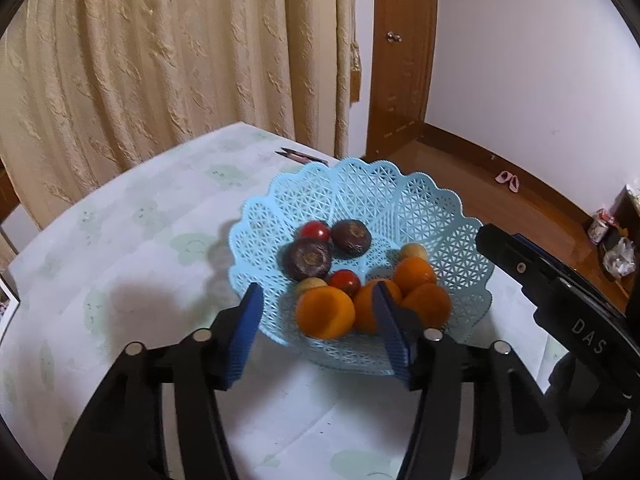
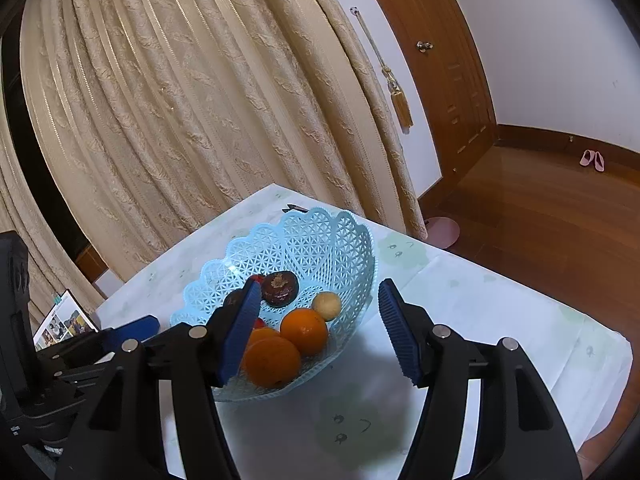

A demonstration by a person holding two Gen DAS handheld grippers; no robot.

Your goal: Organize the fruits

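Basket (image 1: 420,200): pale blue plastic, open lattice weave, scalloped rim; stands on a table (image 1: 120,280) under a white cloth with faint green print. Contents: four smooth round oranges (image 1: 325,312), two glossy red tomatoes (image 1: 344,282), two dark wrinkled purple-brown fruits (image 1: 307,259), two small tan balls (image 1: 414,251). Left gripper (image 1: 318,304): ribbed blue pads parted, above the near rim, gripping nothing. Right gripper (image 2: 316,300): pads likewise apart, empty, beside the basket. Backdrop: cream embossed curtain (image 1: 160,60), wooden door (image 1: 404,52).
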